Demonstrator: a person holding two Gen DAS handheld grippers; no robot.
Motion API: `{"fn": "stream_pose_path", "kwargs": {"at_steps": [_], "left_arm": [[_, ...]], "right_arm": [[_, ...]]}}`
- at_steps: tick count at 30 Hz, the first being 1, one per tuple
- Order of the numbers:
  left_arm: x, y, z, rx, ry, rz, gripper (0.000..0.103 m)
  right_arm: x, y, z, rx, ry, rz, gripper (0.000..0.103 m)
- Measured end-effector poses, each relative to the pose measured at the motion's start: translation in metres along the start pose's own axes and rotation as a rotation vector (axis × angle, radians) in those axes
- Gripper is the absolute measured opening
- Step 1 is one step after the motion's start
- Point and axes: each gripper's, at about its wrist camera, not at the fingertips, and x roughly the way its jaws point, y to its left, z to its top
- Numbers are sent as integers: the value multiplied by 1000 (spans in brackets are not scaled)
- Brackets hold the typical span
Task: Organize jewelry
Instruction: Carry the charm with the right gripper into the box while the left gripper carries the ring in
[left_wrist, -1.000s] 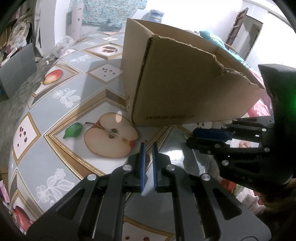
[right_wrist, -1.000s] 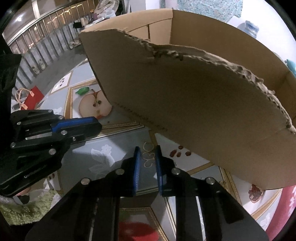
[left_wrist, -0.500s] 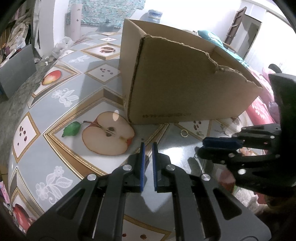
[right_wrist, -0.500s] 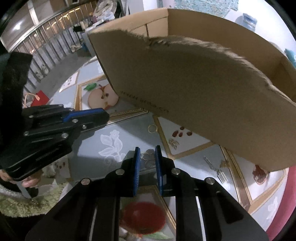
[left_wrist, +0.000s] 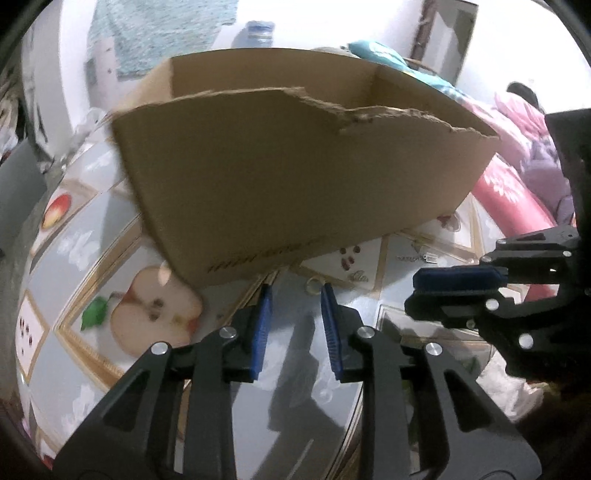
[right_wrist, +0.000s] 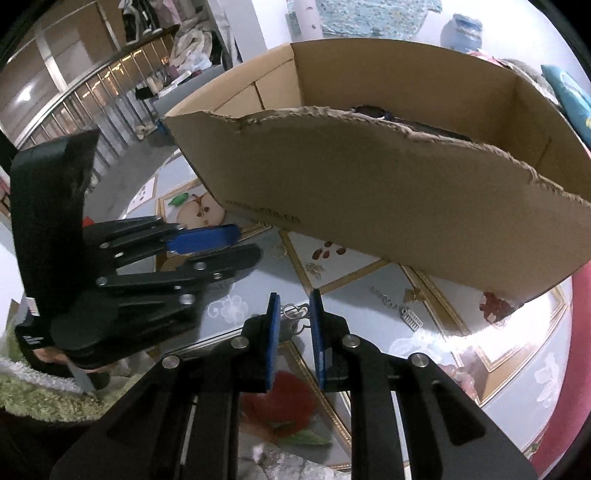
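Hovering low over the desk (left_wrist: 92, 280), the left tongs (left_wrist: 295, 291) have their blue pads apart with nothing between them, and a small gold ring (left_wrist: 312, 286) lies on the desk just beyond the tips, close to the base of the cardboard box (left_wrist: 288, 177). From the right wrist view, the right tongs (right_wrist: 294, 300) are also parted, and a silver looped piece of jewelry (right_wrist: 295, 314) lies on the desk in the gap between the pads; whether either pad touches it is hard to say from this angle. More jewelry is scattered along the foot of the box: a gold cluster (right_wrist: 314, 268), a thin chain (right_wrist: 382, 295), and a small silver comb-like clip (right_wrist: 412, 316) just beside it. The box stands open at the top, its near wall torn ragged along the upper edge, and something dark (right_wrist: 373, 110) shows inside over that edge. Printed apples and flowers cover the glossy desk. Each pair of tongs appears side-on in the other's camera, the left to the left of the right.
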Motion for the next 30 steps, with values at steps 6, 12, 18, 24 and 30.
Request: {"fn": "stream_pose_path", "kwargs": {"at_steps": [6,12,18,24,30], "left_arm": [[14,-11,8,50,36,14,26],[21,-23,9,128,52,82,19],[22,-27,10,150,59,90,11],[22,-28,9,149,57,93,11],[18,-32,5,143,52,102,11]], "right_arm": [[3,-6,-2,15,-12,30,16],[4,-16,-2,34,-21,43,16],[1,-21,-3,46,-36,50,16],[-9,-22,-7,47,-59,49,16],[-21,-20,-10,40,-86,44,16]]}}
